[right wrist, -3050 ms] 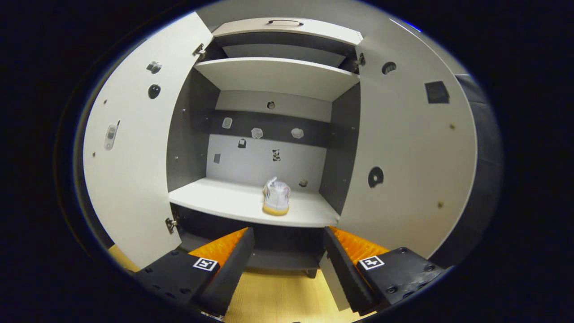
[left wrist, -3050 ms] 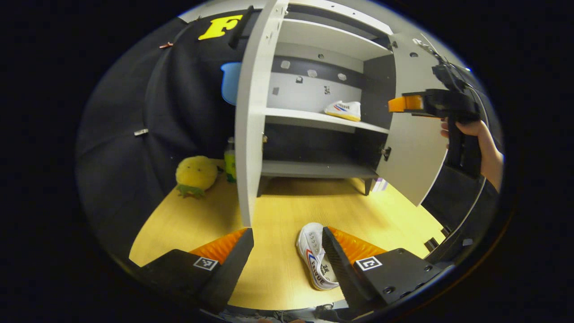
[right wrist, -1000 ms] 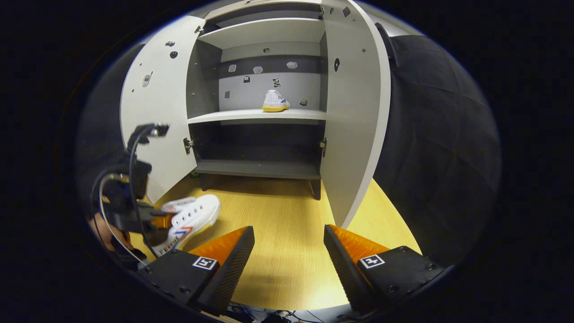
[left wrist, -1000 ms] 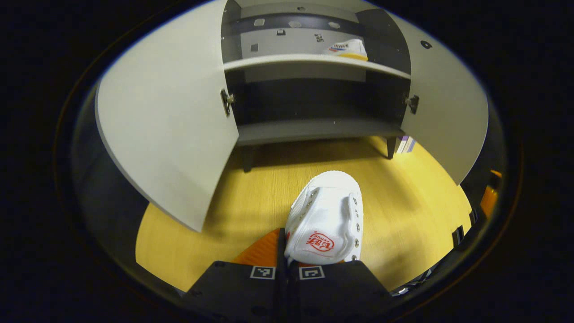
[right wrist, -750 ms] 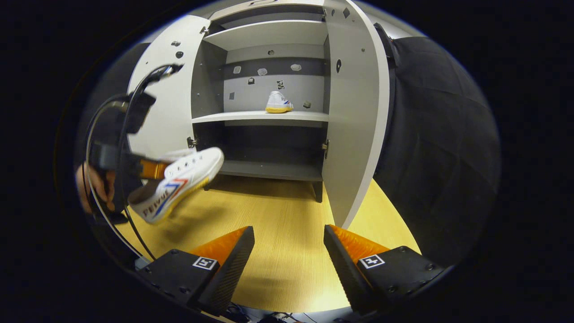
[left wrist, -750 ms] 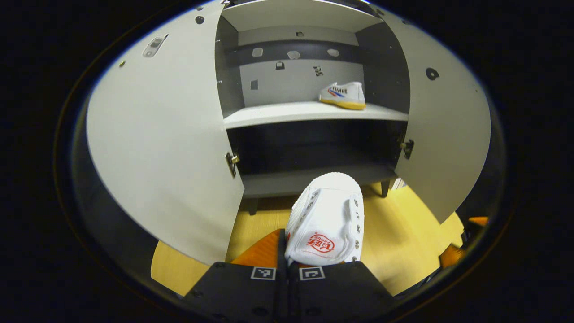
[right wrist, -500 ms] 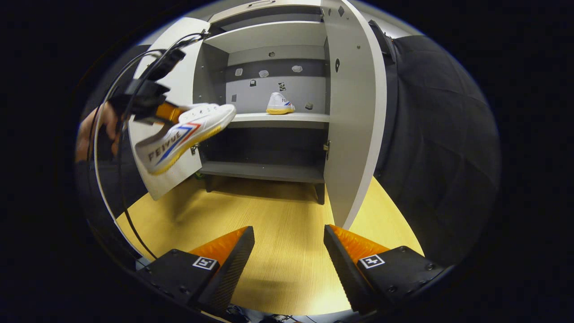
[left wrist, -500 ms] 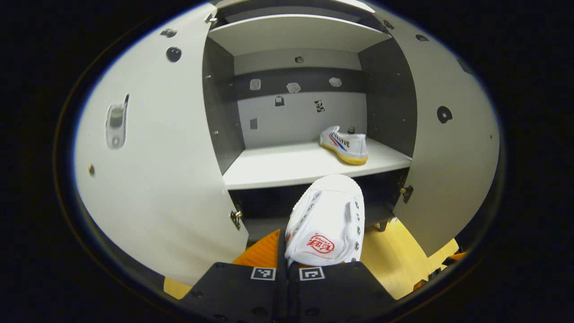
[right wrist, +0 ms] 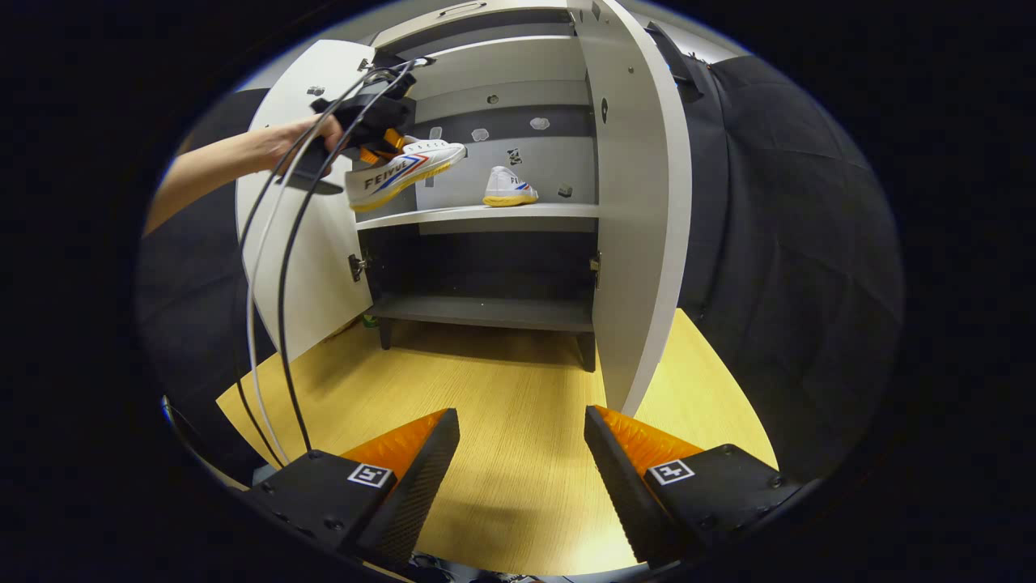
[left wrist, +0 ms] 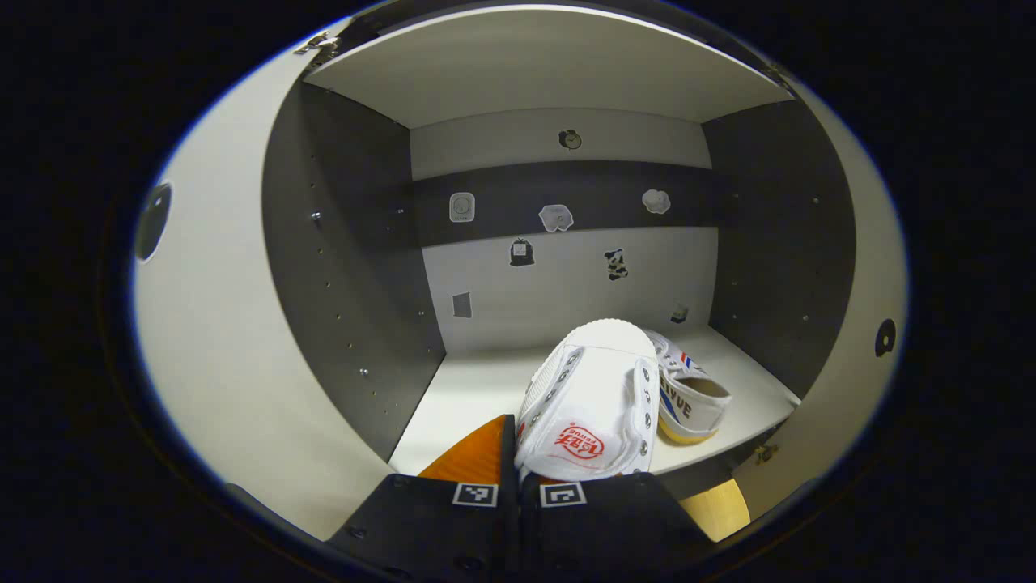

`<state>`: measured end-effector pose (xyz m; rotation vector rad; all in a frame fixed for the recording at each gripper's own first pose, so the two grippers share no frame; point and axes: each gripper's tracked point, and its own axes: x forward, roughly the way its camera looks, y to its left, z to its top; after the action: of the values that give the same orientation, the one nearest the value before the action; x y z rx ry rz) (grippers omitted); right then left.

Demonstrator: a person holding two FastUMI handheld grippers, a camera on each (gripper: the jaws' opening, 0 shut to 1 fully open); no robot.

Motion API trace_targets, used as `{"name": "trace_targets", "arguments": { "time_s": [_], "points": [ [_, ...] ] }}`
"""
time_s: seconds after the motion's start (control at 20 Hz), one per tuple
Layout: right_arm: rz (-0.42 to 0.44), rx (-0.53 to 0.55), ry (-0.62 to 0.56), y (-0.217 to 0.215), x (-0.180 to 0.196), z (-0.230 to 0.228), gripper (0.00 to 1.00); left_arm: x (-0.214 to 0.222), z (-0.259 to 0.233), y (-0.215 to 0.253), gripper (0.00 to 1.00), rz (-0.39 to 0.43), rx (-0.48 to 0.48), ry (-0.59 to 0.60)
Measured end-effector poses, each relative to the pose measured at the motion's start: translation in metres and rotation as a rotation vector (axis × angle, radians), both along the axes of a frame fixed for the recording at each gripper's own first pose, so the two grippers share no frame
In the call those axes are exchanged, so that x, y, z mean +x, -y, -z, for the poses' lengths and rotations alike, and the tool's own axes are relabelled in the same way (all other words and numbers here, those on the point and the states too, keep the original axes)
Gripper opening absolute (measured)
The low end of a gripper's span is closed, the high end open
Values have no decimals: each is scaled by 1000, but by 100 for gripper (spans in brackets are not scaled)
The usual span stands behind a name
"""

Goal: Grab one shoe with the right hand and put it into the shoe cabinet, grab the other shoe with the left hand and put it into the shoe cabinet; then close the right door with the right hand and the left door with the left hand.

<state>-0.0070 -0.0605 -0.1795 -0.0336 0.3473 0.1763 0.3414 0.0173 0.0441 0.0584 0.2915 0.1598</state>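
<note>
The left gripper (left wrist: 518, 478) has its jaws clenched on the heel end of the second shoe (left wrist: 591, 405), and that shoe's long axis runs straight away from the jaws, toe pointing into the cabinet (right wrist: 486, 121). In the left gripper view the toe hangs over the front of the middle shelf (left wrist: 469, 389), and the first shoe (left wrist: 692, 397) sits on that shelf just to the right of it, toward the right wall, close enough that the two overlap from this angle; I cannot tell whether they touch. The open space lies to the left and to the far side, so the coming move, as I judge it, turns on carrying the shoe farther in and setting it down left of the first one, not on top of it.

From the right gripper view the held shoe (right wrist: 405, 170) is above the shelf's near left edge, sole down and roughly level, the toe aimed inward past the left door (right wrist: 299, 210). The hand (right wrist: 299, 142) holding the left gripper (right wrist: 380, 146) is raised to shelf height with the forearm stretched out from the left, cables trailing down.

The right gripper (right wrist: 522, 453) hangs low over the wooden floor (right wrist: 518, 405), well back from the cabinet, jaws released and holding nothing. The right door (right wrist: 639, 202) stands wide open, nearer to it than anything else.
</note>
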Motion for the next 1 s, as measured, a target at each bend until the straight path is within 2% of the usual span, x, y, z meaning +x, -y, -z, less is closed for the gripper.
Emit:
{"name": "trace_targets", "arguments": {
  "time_s": [0.15,0.3,0.5,0.65,1.0],
  "points": [
    [2,4,2,5,1,-1,99,51,-3,-11,5,-7,5,-51],
    [5,2,-2,8,0,0,99,99,1,-30,5,-33,87,-115],
    [19,-12,-14,15,-1,5,99,139,26,-32,5,-13,144,-225],
    [42,-17,-14,22,-1,4,99,153,40,-32,5,-7,215,-277],
    [104,-11,-14,40,4,3,99,156,60,-31,5,-3,198,-339]
  ]
}}
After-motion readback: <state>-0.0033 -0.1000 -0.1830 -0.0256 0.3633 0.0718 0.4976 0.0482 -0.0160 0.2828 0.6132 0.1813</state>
